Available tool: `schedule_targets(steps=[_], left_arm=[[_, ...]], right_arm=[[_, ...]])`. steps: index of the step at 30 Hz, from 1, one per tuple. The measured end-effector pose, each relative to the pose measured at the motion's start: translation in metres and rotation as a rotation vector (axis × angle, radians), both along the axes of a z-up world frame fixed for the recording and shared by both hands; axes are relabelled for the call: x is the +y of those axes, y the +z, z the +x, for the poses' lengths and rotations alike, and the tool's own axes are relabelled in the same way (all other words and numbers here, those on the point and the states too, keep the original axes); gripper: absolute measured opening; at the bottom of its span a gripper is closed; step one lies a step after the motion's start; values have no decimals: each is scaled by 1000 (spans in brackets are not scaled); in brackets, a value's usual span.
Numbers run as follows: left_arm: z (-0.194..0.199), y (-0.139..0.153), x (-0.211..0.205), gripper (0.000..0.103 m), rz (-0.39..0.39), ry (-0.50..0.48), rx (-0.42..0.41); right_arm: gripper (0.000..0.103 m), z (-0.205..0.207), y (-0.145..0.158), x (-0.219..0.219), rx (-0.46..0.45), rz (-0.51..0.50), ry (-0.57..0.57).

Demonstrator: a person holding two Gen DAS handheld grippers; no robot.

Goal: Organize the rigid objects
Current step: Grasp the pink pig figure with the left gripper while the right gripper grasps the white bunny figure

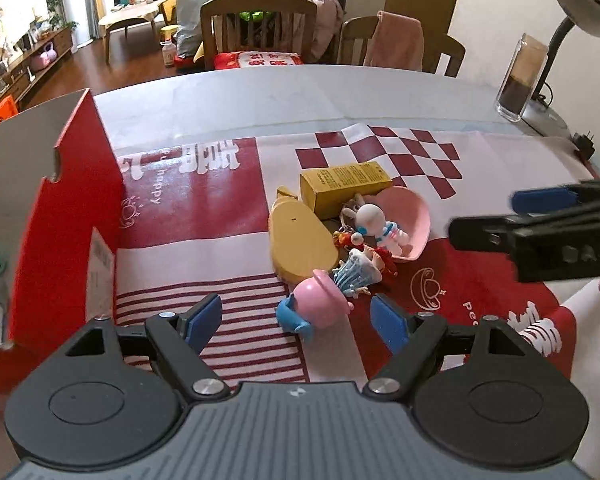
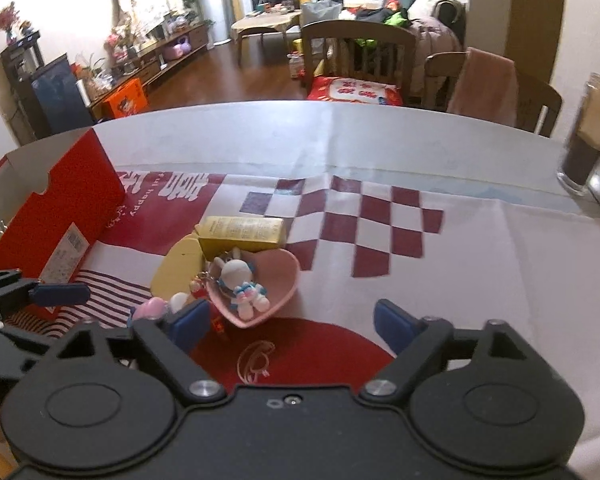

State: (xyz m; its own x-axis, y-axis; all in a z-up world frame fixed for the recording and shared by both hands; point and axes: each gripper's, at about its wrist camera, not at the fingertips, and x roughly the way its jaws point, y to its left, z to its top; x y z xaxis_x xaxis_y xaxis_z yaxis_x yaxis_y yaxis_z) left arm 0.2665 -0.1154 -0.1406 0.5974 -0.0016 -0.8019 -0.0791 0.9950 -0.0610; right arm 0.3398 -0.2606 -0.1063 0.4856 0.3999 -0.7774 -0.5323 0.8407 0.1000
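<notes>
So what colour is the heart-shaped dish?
Pink. The heart-shaped dish shows best in the right wrist view.

Small toys point(image 1: 376, 228) and yellow box point(image 1: 346, 188) clustered beside open red box point(image 1: 76, 200).

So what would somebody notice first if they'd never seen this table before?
Probably the jumble of toys in the middle of the table: a white bunny figure lying in a pink heart-shaped dish, with a yellow box just behind it. Next, the big red box standing open on the left, and the pink toy right ahead of the left gripper's open jaws.
</notes>
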Motion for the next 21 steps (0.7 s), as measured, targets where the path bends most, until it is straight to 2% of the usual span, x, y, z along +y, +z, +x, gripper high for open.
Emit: schedule_targets(steps=[7,10,15,17,21], left_arm=[[10,-13,-7,81,35,-34,-3],[13,-17,-6,81,24,-39,-7],[19,-22,-8,81,18,-67,-7],[21,-23,-9,81,17,-74,-5],[20,-25,-8,81,4,-67,1]], right_arm=[[71,16,-13,24,20,-27,89],[61,22,-20,31,40,-36,112],[57,27,-24,38,35,-59,155],[48,29,-21,37,24,-72,164],[47,26,-12,35,13,-70,218]])
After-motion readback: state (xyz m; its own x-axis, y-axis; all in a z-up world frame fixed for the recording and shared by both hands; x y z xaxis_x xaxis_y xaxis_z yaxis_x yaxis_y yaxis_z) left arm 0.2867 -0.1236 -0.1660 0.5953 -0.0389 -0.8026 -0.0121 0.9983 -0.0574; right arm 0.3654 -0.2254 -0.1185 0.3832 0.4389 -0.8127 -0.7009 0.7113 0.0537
